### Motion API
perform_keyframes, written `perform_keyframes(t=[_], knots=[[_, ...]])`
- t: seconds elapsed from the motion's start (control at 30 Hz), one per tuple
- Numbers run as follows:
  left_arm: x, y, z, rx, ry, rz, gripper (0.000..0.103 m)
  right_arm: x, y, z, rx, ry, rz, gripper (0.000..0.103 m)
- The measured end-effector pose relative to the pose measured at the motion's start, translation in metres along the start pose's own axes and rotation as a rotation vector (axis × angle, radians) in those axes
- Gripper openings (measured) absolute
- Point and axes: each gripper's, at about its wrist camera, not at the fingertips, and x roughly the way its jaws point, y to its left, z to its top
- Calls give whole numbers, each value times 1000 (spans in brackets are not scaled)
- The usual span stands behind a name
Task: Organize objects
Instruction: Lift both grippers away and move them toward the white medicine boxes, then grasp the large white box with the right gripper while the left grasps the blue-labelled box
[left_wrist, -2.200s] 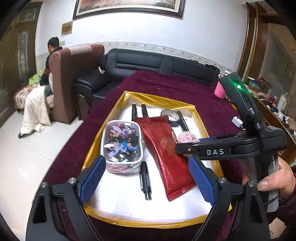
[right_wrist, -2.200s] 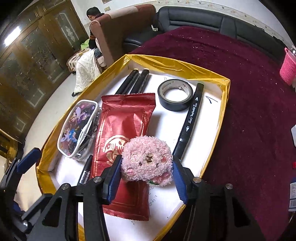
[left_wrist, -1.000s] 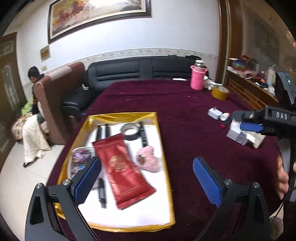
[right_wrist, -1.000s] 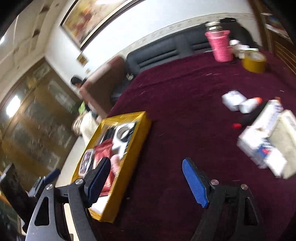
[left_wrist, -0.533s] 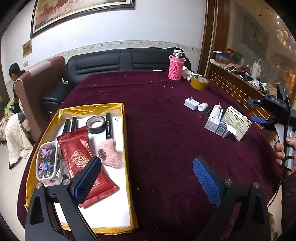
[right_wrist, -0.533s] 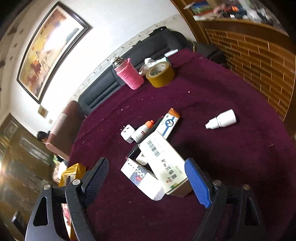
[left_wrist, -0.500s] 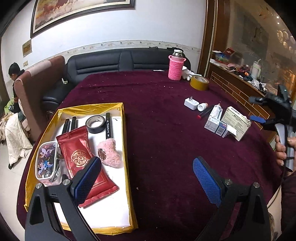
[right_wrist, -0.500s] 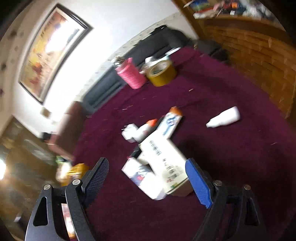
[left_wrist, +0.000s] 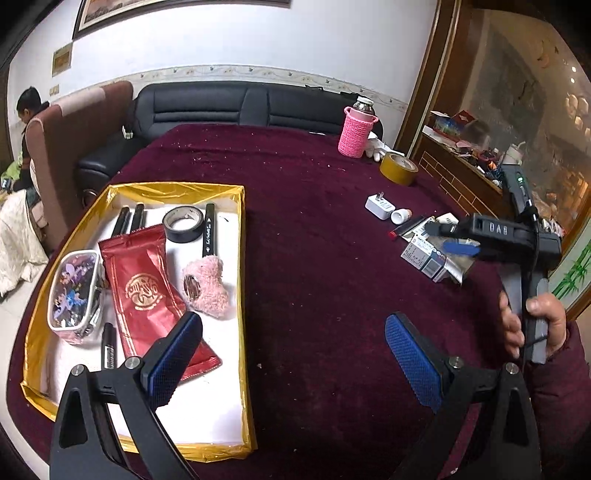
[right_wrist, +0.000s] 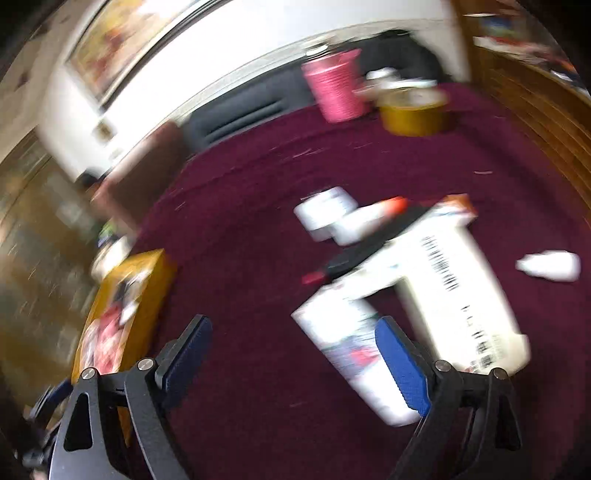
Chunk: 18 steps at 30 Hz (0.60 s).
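A gold-rimmed tray (left_wrist: 242, 258) on the maroon table holds a pink plush toy (left_wrist: 208, 282), a red packet (left_wrist: 147, 291), a clear pencil case (left_wrist: 74, 291), black tape (left_wrist: 183, 224) and several markers. My left gripper (left_wrist: 291, 354) is open and empty, hovering near the tray's right edge. My right gripper (right_wrist: 291, 365) is open and empty, above the white boxes (right_wrist: 450, 291); it also shows in the left wrist view (left_wrist: 458, 240) over the same boxes (left_wrist: 428, 256). The right wrist view is motion-blurred.
A white plug (left_wrist: 378, 206), a small bottle (left_wrist: 400, 215) and a red-tipped pen (left_wrist: 397, 232) lie by the boxes. A pink-sleeved bottle (left_wrist: 356, 133) and yellow tape roll (left_wrist: 399, 168) stand at the back. A white dropper bottle (right_wrist: 550, 265) lies right.
The right gripper let go of the pink plush in the tray, swung right to the boxes, and is now lower and closer over them. The left gripper stayed open.
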Motion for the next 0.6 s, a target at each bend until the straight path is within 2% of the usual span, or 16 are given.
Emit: perform_keyframes(t=[0.03,0.07,0.1,0.13,0.17,0.2,0.33,0.4,0.47,0.53,0.57,0.6], knots=[[1,0,0,-6,3,-5,99,6,3,-1,12,42,59,94],[2,1,-1,-13,7,-14,99,9,3,-2,52,80,206,93],[3,1,-2,-15,9,-20,99,6,1,-2,91,75,328,91],[3,2,-3,-15,11,-25,99,-2,-4,0,114,22,344,91],[3,1,-3,-15,13,-24,99,-11,-8,4,115,-35,286,92],[3,1,-3,-15,15,-21,99,-17,-11,9,100,-78,171,92],[7,3,-5,-30,20,-30,99,3,-23,19,79,-40,-65,93],[10,1,-5,-35,28,-37,99,14,-16,17,36,-24,-181,93],[11,-2,-6,-30,35,-42,99,28,-8,18,1,30,-231,94],[12,-4,-7,-20,38,-43,99,41,8,17,-33,112,-225,94],[11,-5,-6,-18,38,-45,99,41,14,15,-42,133,-188,94],[11,-5,-6,-18,37,-46,99,46,22,13,-31,174,-85,94]])
